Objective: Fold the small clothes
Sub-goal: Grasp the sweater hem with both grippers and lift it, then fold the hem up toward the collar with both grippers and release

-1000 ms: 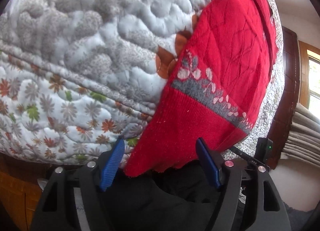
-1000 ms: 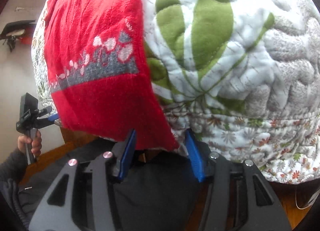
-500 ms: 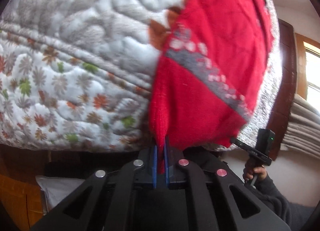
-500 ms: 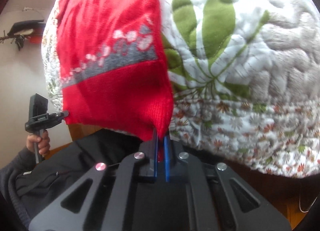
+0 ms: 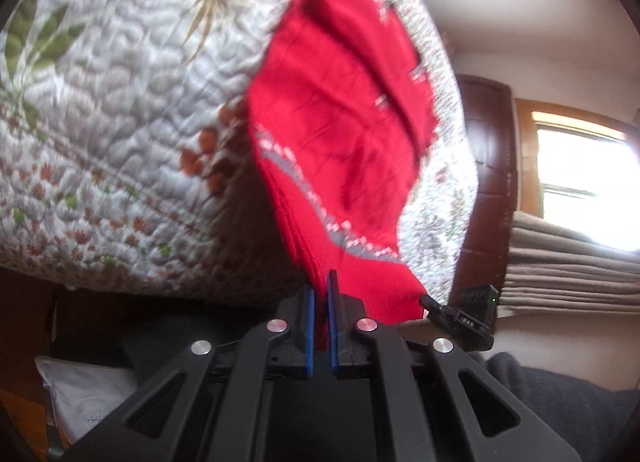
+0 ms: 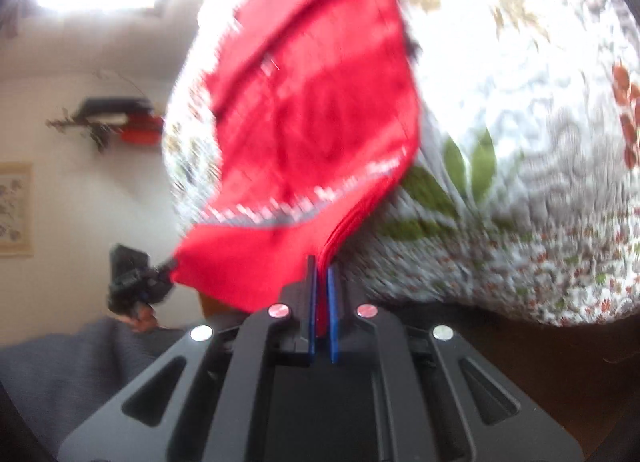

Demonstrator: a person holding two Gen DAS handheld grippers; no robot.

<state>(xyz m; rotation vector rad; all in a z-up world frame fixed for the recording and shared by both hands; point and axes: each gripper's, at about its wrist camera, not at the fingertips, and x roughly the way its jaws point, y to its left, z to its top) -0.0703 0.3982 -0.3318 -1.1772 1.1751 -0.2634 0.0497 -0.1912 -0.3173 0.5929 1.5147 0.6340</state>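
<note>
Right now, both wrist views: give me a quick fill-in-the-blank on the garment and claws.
1. The garment pinched by both claws is ____ in colour.
2. The left claw is ____ on the garment's hem.
3. The garment lies on a floral ____ with green leaves.
4. The patterned band above the hem is mainly ____.

Missing words: red; shut; quilt; grey

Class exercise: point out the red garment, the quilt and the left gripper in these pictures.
red garment (image 5: 340, 121): left wrist view, on its middle panel.
quilt (image 5: 120, 121): left wrist view, on bare white stitching.
left gripper (image 5: 321, 294): left wrist view, between its fingertips, shut on the hem.
</note>
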